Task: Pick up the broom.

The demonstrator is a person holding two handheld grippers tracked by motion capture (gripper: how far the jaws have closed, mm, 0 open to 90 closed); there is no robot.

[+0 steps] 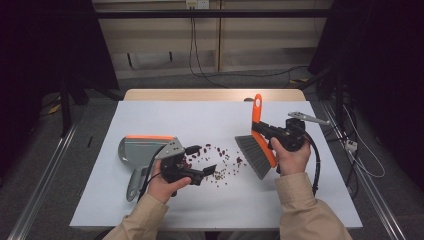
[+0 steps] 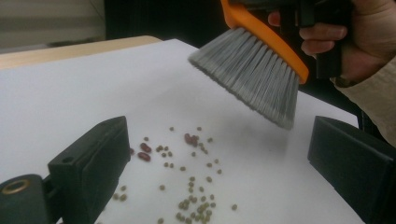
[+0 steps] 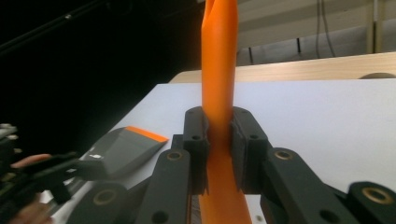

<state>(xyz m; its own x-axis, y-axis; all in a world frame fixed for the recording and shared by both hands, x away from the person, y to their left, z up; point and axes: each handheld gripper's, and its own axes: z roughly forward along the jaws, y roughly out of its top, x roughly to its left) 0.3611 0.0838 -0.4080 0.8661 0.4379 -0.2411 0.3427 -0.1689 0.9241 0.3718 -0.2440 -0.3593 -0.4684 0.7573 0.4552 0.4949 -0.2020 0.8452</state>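
The left gripper (image 1: 205, 159) is low over the table at about 7 o'clock from its middle, jaws spread wide with nothing between them, pointing toward 3 o'clock. The left hand (image 1: 162, 186) wraps its handle from below, the forearm in a tan sleeve coming in from 6 o'clock. The right gripper (image 3: 218, 140) sits at about 3 o'clock, jaws clamped tight on the brush handle (image 3: 218, 79). The right hand (image 1: 291, 156) grips it from underneath, forearm rising from 5 o'clock.
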